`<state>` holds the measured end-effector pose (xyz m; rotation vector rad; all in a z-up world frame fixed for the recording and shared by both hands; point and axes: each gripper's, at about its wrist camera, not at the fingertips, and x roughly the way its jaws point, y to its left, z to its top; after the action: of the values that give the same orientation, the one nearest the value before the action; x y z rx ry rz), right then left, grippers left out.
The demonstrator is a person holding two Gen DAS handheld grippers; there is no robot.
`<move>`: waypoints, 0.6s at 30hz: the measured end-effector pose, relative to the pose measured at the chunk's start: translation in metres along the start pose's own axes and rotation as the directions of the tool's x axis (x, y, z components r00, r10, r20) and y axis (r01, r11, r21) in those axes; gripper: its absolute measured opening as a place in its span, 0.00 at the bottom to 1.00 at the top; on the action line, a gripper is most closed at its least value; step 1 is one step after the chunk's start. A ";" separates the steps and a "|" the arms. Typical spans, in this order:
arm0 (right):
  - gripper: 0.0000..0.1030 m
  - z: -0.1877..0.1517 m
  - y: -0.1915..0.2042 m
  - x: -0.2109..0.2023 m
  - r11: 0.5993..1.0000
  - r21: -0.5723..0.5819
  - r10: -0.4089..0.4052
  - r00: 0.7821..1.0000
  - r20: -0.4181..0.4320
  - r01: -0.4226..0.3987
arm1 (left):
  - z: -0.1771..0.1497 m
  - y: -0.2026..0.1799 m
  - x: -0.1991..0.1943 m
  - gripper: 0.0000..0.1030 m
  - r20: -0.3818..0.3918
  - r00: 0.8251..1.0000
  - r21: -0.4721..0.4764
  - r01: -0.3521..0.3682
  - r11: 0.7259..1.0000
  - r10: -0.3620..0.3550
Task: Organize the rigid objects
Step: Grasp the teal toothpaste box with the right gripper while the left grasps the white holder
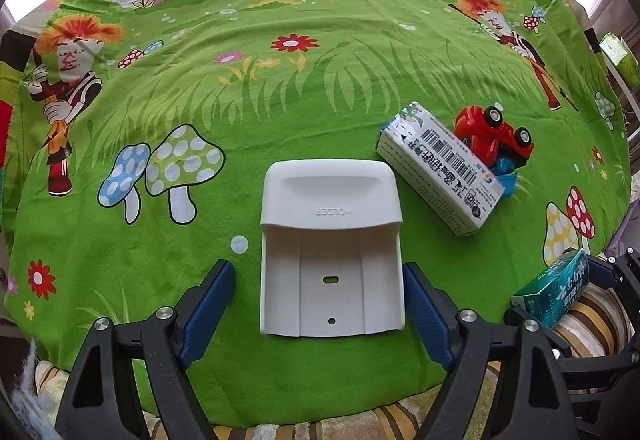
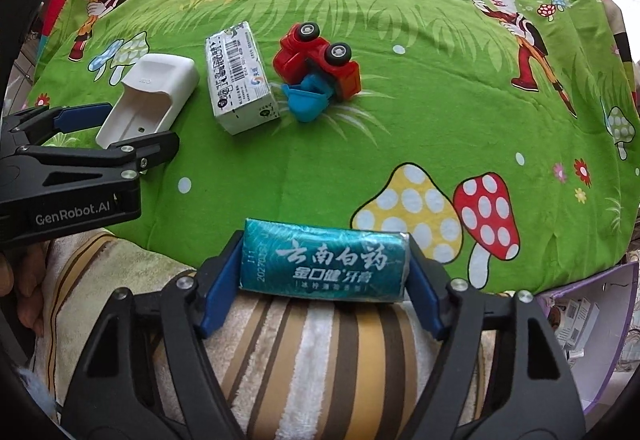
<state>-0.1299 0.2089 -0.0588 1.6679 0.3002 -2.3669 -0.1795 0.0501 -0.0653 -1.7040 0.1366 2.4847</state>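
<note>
A white plastic holder [image 1: 332, 240] lies flat on the green cartoon cloth [image 1: 280, 100], between the blue pads of my left gripper [image 1: 319, 272]. The right pad is at the holder's edge and the left pad stands clear of it, so this gripper is open. From the right wrist view the holder [image 2: 156, 96] and the left gripper [image 2: 140, 126] show at the left. My right gripper [image 2: 324, 244] is shut on a teal toothpaste box [image 2: 324, 264], one pad on each end, at the cloth's near edge. The same box [image 1: 554, 288] shows at the left view's right edge.
A white barcode box [image 2: 240, 80] and an overturned red toy truck [image 2: 316, 60] with a blue bucket lie mid-cloth. A striped towel [image 2: 320, 340] is under the near edge. A purple open box [image 2: 592, 320] sits at the right, and a hand [image 2: 24, 300] at the left.
</note>
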 end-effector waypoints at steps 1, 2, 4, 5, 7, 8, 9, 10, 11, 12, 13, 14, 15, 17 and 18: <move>0.74 0.000 0.000 0.000 1.000 -0.001 -0.001 1.000 0.002 0.001 | 0.000 0.000 -0.001 0.76 0.005 1.000 0.002 0.000 1.000 0.000; 0.74 0.000 0.000 0.000 1.000 -0.002 -0.001 1.000 0.002 0.001 | 0.000 -0.001 -0.002 0.70 0.010 1.000 0.004 0.001 1.000 -0.001; 0.73 -0.001 0.000 -0.001 1.000 -0.001 0.000 1.000 0.006 0.000 | 0.000 -0.002 -0.005 0.63 0.020 1.000 0.010 0.002 1.000 -0.002; 0.73 -0.001 0.000 -0.002 1.000 0.000 0.000 1.000 0.010 0.000 | 0.000 -0.002 -0.005 0.63 0.022 1.000 0.008 0.003 1.000 -0.004; 0.73 -0.001 -0.001 -0.004 1.000 0.000 0.004 1.000 0.020 -0.004 | -0.001 0.000 -0.006 0.63 0.025 1.000 0.001 0.009 1.000 -0.009; 0.73 -0.002 -0.001 -0.006 1.000 0.001 0.004 1.000 0.027 -0.004 | -0.003 0.001 -0.006 0.63 0.028 1.000 -0.004 0.012 1.000 -0.012; 0.73 -0.002 -0.001 -0.008 1.000 0.003 0.005 0.999 0.035 -0.005 | -0.004 0.004 -0.007 0.63 0.030 0.999 -0.010 0.016 1.000 -0.016; 0.73 -0.003 -0.002 -0.010 1.000 0.004 0.005 0.999 0.043 -0.005 | -0.005 0.005 -0.008 0.63 0.031 0.999 -0.018 0.021 1.000 -0.021; 0.73 -0.003 -0.003 -0.012 1.000 0.005 0.007 0.999 0.051 -0.007 | -0.006 0.007 -0.009 0.63 0.033 0.999 -0.026 0.025 0.999 -0.024; 0.73 -0.004 -0.003 -0.014 1.000 0.004 0.008 0.998 0.056 -0.008 | -0.008 0.008 -0.012 0.63 0.038 0.999 -0.034 0.028 0.999 -0.027; 0.73 -0.005 -0.004 -0.016 1.000 0.005 0.008 0.998 0.064 -0.008 | -0.008 0.007 -0.015 0.63 0.046 0.999 -0.041 0.030 0.999 -0.028; 0.73 -0.007 -0.003 -0.019 1.000 0.005 0.007 0.997 0.072 -0.007 | -0.009 0.007 -0.019 0.63 0.055 0.998 -0.046 0.033 0.998 -0.030; 0.73 -0.008 -0.003 -0.021 1.000 0.007 0.008 0.997 0.080 -0.009 | -0.011 0.007 -0.023 0.63 0.063 0.997 -0.050 0.038 0.998 -0.035; 0.73 -0.011 -0.004 -0.026 1.000 0.013 0.011 0.995 0.096 -0.012 | -0.015 0.006 -0.032 0.63 0.077 0.996 -0.057 0.047 0.997 -0.043; 0.73 -0.011 -0.005 -0.028 1.000 0.016 0.012 0.995 0.102 -0.014 | -0.018 0.004 -0.037 0.63 0.085 0.995 -0.058 0.054 0.997 -0.049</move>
<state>-0.1121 0.2188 -0.0359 1.5444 0.2502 -2.4416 -0.1509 0.0414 -0.0374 -1.6012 0.0091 2.5412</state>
